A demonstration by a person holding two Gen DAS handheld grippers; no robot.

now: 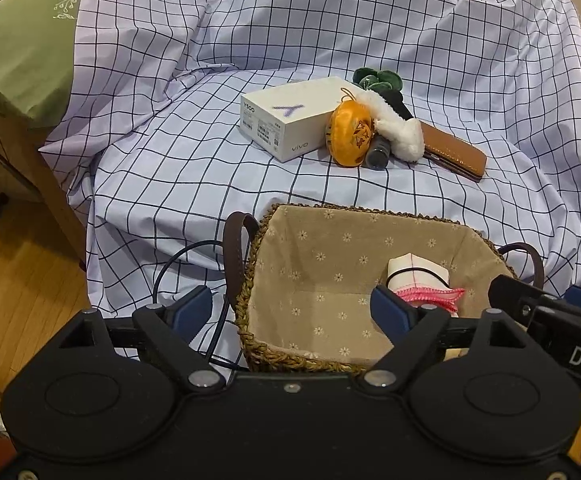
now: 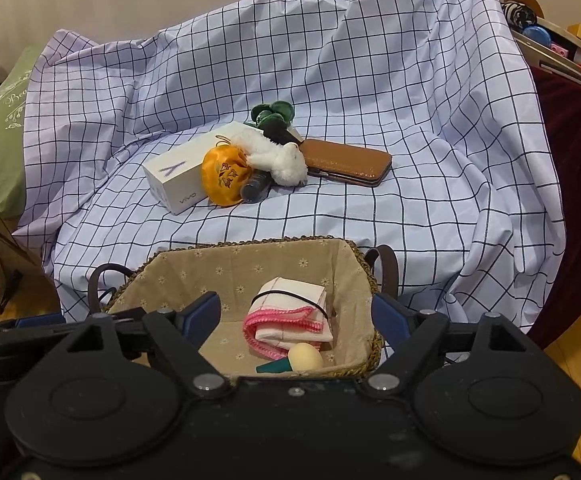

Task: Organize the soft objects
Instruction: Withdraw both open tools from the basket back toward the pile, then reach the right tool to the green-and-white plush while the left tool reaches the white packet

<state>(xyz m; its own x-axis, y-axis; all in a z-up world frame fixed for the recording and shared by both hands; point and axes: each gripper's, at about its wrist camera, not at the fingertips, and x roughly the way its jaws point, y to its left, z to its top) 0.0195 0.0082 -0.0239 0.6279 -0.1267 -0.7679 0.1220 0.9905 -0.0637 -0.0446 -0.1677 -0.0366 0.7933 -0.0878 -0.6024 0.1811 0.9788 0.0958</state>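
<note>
Both tongs stand wide and hold nothing: the left tongs point(image 1: 292, 312) straddle the near left rim of the basket point(image 2: 364, 354), and the right tongs point(image 2: 296, 316) hang over its near right side. Inside the basket lies a folded cloth point(image 2: 290, 314) with a pink edge and a black band round it, with a small cream and green toy point(image 2: 298, 359) just in front. Farther back on the checked sheet point(image 2: 370, 216) sit a white box point(image 2: 174, 176), an orange pouch point(image 2: 224, 178), a dark bottle point(image 2: 255, 188), a white plush point(image 2: 278, 158), a brown case point(image 2: 346, 160) and a green plush point(image 2: 272, 112), bunched together
</note>
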